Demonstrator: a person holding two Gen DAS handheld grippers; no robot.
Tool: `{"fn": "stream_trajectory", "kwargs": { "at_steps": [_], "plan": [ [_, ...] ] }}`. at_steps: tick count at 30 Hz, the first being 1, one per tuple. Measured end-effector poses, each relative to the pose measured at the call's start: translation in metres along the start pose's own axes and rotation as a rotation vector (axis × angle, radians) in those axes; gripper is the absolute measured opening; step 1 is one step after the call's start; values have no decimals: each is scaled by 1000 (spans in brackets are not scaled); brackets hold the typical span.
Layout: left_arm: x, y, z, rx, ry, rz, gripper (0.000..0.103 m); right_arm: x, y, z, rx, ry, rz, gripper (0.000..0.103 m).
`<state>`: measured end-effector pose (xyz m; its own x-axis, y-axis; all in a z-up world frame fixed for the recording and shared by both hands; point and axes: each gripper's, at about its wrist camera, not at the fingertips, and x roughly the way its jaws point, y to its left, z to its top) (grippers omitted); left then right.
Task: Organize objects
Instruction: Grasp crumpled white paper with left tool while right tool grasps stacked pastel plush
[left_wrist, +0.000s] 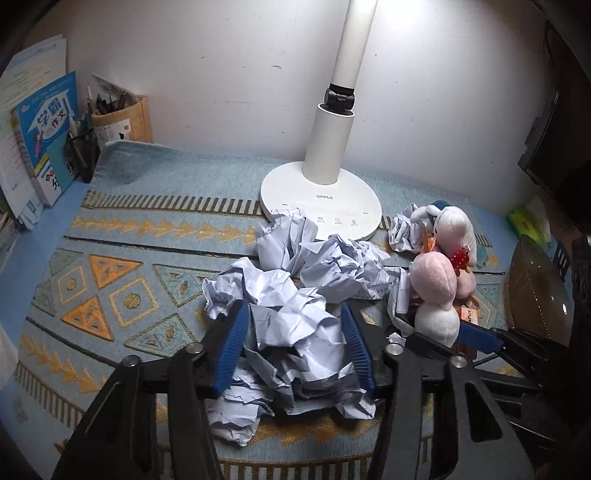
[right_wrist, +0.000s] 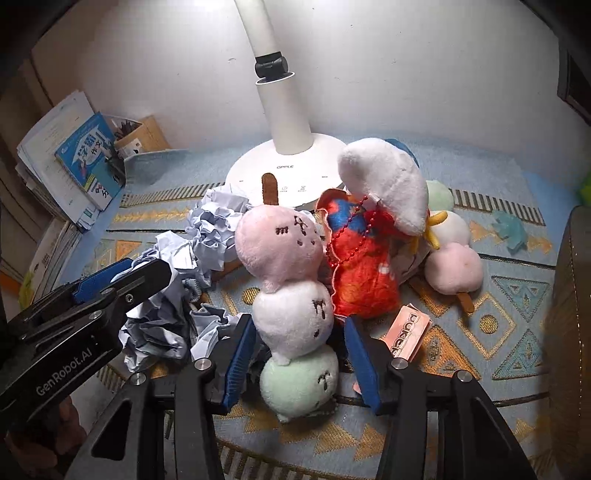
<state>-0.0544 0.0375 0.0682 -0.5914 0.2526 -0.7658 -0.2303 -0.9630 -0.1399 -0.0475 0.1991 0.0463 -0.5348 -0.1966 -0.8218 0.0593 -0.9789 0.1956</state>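
Covering desk, patterned blue cloth (left_wrist: 147, 229), white wall (left_wrist: 221, 55)

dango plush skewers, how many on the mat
2. One dango plush skewer stands between the right gripper fingers, green ball nearest. The other lies behind the red plush, right of the lamp base. More may be hidden.

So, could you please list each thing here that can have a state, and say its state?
left gripper: open, around crumpled paper
right gripper: open, around the dango plush
second dango plush: lying on the mat
desk lamp: on, upright
red plush: leaning in the pile
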Motion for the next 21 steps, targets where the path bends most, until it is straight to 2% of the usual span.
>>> {"fn": "stream_trajectory", "kwargs": {
  "at_steps": [1, 2, 3, 6, 10, 17, 21],
  "plan": [
    [2, 0, -1, -6, 1, 12, 36, 0, -2, 0, 8, 0, 5, 41],
    [4, 1, -1, -15, 3, 18, 34, 0, -4, 1, 15, -4, 17, 39],
    [5, 2, -1, -22, 2, 16, 34, -1, -5, 1, 16, -9, 36, 33],
    [1, 6, -2, -53, -2, -5, 32, -4, -9, 1, 24, -4, 47, 32],
    [-21, 12, 2, -90, -43, -31, 29, -19, -21, 0, 102, -21, 111, 32],
    [-56, 4, 7, -112, -94, -40, 28, -64, -35, 7, 145, -123, 105, 32],
    [-75, -18, 19, -71, -138, -95, 28, -95, -56, 14, 174, -196, 89, 32]
  ]
}}
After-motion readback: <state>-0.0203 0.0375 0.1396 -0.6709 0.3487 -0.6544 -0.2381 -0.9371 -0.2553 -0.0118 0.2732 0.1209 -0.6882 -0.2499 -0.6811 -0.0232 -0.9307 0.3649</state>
